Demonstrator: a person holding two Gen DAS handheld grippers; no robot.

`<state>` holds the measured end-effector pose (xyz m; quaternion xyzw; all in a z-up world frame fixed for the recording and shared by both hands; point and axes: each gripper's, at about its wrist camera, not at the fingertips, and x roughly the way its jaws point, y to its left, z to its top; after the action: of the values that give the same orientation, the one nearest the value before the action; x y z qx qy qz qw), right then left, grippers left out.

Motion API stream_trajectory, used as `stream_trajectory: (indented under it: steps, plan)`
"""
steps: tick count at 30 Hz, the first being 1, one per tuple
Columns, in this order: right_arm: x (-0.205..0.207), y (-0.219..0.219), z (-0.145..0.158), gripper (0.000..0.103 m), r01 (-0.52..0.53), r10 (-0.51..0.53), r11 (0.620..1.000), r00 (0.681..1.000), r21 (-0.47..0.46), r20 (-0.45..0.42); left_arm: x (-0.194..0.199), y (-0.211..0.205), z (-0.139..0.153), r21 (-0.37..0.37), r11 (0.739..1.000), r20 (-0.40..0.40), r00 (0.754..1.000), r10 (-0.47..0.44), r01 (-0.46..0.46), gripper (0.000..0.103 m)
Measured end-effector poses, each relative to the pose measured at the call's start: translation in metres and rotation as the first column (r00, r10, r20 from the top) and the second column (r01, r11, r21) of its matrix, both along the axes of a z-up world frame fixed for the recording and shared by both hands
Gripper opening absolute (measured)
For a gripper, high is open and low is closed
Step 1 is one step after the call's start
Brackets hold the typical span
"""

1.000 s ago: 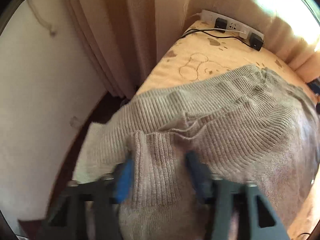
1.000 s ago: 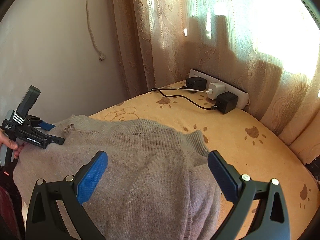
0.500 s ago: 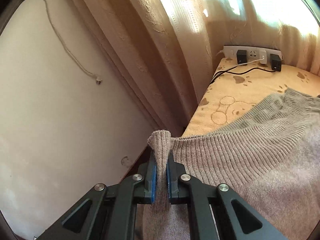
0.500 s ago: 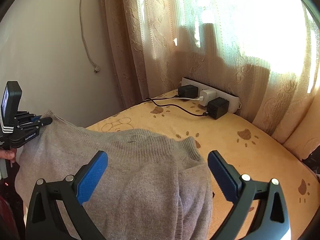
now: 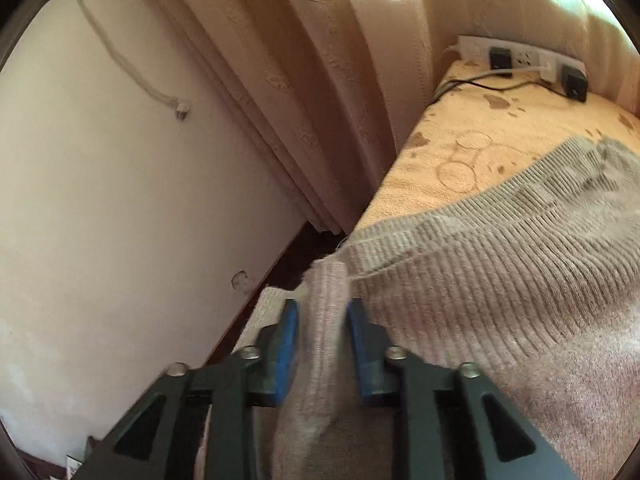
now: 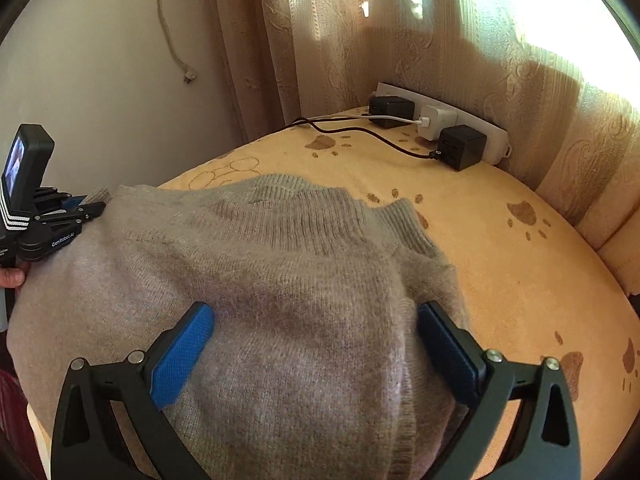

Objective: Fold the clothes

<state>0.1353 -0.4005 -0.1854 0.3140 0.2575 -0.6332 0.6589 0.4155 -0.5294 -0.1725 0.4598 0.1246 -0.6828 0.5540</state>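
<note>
A grey-beige knitted sweater (image 5: 500, 280) lies spread on the yellow paw-print bed cover (image 5: 480, 132), its ribbed hem at the bed's left edge. My left gripper (image 5: 322, 320) has a raised fold of that hem between its blue pads; the jaws are opening and a thin gap shows on each side of the fold. From the right wrist view the left gripper (image 6: 84, 210) sits at the sweater's (image 6: 260, 248) left corner. My right gripper (image 6: 316, 328) is wide open, low over the sweater's rumpled near part, with fabric bulging between its fingers.
A white power strip (image 6: 440, 120) with black and white chargers and cables lies at the far end of the bed cover (image 6: 500, 260). Patterned curtains (image 6: 320, 40) hang behind it. A pale wall (image 5: 100, 200) with a dangling cord and a dark floor gap flank the bed's left side.
The left gripper, shut on the pinched hem fold half a second ago, has parted its jaws and dropped toward the bed. The right gripper has sunk closer onto the sweater.
</note>
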Motion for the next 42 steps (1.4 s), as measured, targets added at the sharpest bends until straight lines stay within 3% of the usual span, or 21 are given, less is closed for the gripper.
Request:
stream_trajectory:
  steps: [2,6,9,11,13,16,18,21,25,29,33,38,42]
  plan:
    - [0.000,0.001,0.001,0.102,-0.001,0.001,1.000,1.000,0.004,-0.005,0.018,0.000,0.012,-0.020,0.998,-0.089,0.994,0.058,-0.060,0.066]
    - [-0.010,0.015,0.017,0.102,0.058,-0.055,0.995,0.998,-0.078,0.033,0.053,0.008,0.043,-0.064,0.985,-0.280,0.950,0.139,-0.163,0.078]
    - [-0.021,0.026,0.040,0.102,0.104,-0.083,0.980,0.989,-0.171,0.125,0.057,0.023,0.058,-0.039,0.994,-0.376,0.923,0.084,-0.106,0.079]
    - [-0.013,0.024,0.056,0.102,0.073,-0.047,0.977,0.990,-0.199,0.135,0.048,0.032,0.058,0.004,1.000,-0.421,0.906,0.028,-0.029,0.084]
    - [0.003,0.016,0.066,0.102,0.022,0.002,0.980,0.993,-0.198,0.119,0.026,0.035,0.045,0.088,0.993,-0.429,0.902,-0.037,0.082,0.085]
    - [0.026,-0.011,0.060,0.102,-0.062,0.075,0.993,0.989,-0.101,0.130,-0.001,0.036,0.013,0.188,0.974,-0.378,0.925,-0.047,0.127,0.085]
    - [0.034,-0.033,0.039,0.102,-0.094,0.091,0.996,0.982,0.009,0.163,-0.006,0.034,-0.006,0.218,0.968,-0.351,0.935,-0.038,0.121,0.086]
    - [0.026,-0.052,-0.001,0.100,-0.071,0.052,0.988,0.989,0.137,0.139,0.010,0.032,-0.010,0.212,0.972,-0.431,0.902,-0.001,0.103,0.090]
    - [0.003,-0.055,-0.007,0.096,0.037,-0.056,0.991,0.987,0.125,0.151,0.015,0.036,-0.013,0.195,0.974,-0.440,0.898,-0.016,0.113,0.090]
    - [0.009,-0.067,-0.007,0.096,0.057,-0.070,0.987,0.994,0.152,0.085,0.015,0.036,-0.015,0.158,0.982,-0.413,0.911,-0.026,0.099,0.091]
    - [0.006,-0.066,-0.005,0.097,0.057,-0.072,0.987,0.993,0.151,0.095,0.022,0.038,-0.010,0.155,0.983,-0.416,0.909,-0.025,0.098,0.091]
    - [-0.001,-0.037,0.015,0.098,0.132,-0.134,0.991,0.988,0.032,0.077,0.022,0.039,-0.011,0.143,0.985,-0.423,0.906,-0.028,0.097,0.091]
    - [0.001,-0.021,0.032,0.098,0.104,-0.102,0.994,0.989,-0.016,0.103,0.022,0.047,0.000,0.135,0.989,-0.439,0.898,-0.001,0.067,0.091]
